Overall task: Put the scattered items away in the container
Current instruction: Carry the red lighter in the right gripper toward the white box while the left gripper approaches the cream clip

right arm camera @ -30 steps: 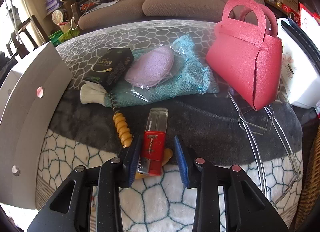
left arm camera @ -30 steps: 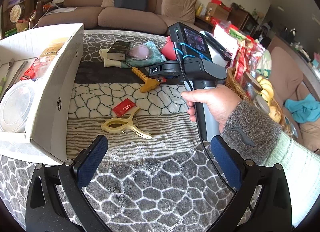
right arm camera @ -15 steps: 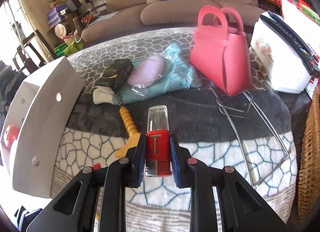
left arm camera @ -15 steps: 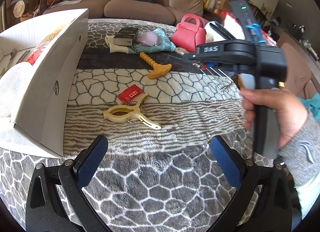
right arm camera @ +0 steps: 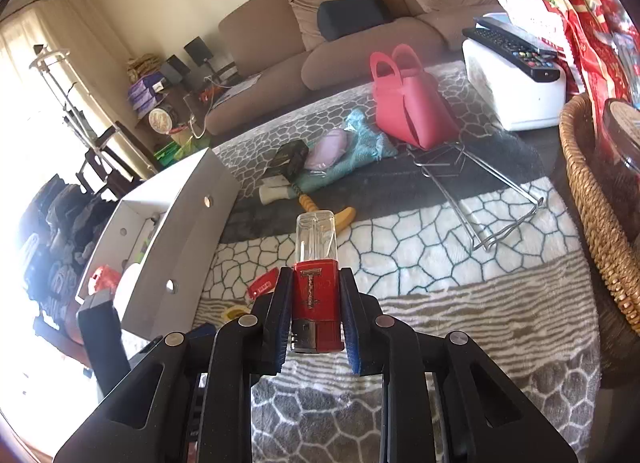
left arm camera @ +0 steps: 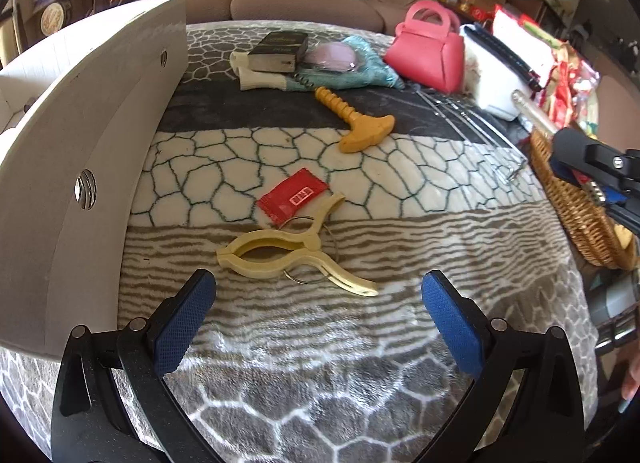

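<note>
My right gripper [right arm camera: 315, 317] is shut on a red lighter with a clear top [right arm camera: 316, 263], held above the blanket. It shows at the right edge of the left wrist view [left arm camera: 592, 171]. My left gripper [left arm camera: 316, 315] is open and empty, just short of a cream clothes peg [left arm camera: 288, 255]. Beyond it lie a red sachet [left arm camera: 294, 197], a yellow corkscrew [left arm camera: 356, 123], a black box [left arm camera: 280, 51] and a teal cloth [left arm camera: 360, 67]. The white box [right arm camera: 168, 231] stands at the left with items inside; its side wall [left arm camera: 80, 151] fills the left wrist view's left.
A pink handbag [right arm camera: 412, 111], a wire rack [right arm camera: 480, 191], a white appliance with a remote [right arm camera: 516, 83] and a wicker basket [right arm camera: 592, 215] are at the right. A sofa [right arm camera: 320, 47] stands behind.
My right gripper closed on the lighter, lifted it off the blanket and drew back to the right. The left gripper moved closer to the clothes peg.
</note>
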{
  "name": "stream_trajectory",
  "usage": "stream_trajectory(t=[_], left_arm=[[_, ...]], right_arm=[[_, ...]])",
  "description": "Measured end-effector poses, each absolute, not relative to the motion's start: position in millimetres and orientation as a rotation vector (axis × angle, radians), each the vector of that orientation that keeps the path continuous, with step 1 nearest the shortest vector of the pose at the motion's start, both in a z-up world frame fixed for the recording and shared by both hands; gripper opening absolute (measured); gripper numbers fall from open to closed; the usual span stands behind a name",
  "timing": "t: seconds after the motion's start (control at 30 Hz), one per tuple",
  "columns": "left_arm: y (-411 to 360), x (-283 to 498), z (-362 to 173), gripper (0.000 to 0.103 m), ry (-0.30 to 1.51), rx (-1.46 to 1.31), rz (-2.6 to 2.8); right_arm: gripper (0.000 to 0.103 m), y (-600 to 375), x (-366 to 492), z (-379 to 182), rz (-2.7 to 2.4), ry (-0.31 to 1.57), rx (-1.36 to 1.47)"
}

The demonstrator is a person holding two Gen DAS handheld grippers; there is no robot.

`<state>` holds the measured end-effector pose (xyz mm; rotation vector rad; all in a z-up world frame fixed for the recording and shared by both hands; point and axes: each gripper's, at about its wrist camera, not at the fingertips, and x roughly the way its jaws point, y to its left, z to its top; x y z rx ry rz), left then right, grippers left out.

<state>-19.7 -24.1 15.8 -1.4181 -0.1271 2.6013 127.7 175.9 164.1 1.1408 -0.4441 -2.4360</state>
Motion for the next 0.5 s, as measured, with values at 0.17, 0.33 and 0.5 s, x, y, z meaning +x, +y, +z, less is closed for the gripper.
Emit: stream_trajectory(t=[0.17, 0.33, 0.5], left_arm=[[-21.9, -26.3, 5.1, 0.103, -0.109, -1.459, 2.669], [-7.0, -25.8, 2.4, 0.103, -0.040, -1.516, 2.704], [2.3, -19.5, 1.6, 0.103, -0.013, -1.556, 2.732]], right_arm=[[0.022, 172.1, 123.7, 165.3, -2.418, -0.411, 1.126], [0.022, 170.7, 123.4, 168.8, -2.400, -0.417, 1.104], [0.022, 166.8, 124.3, 171.6, -2.403, -0.373, 1.095]])
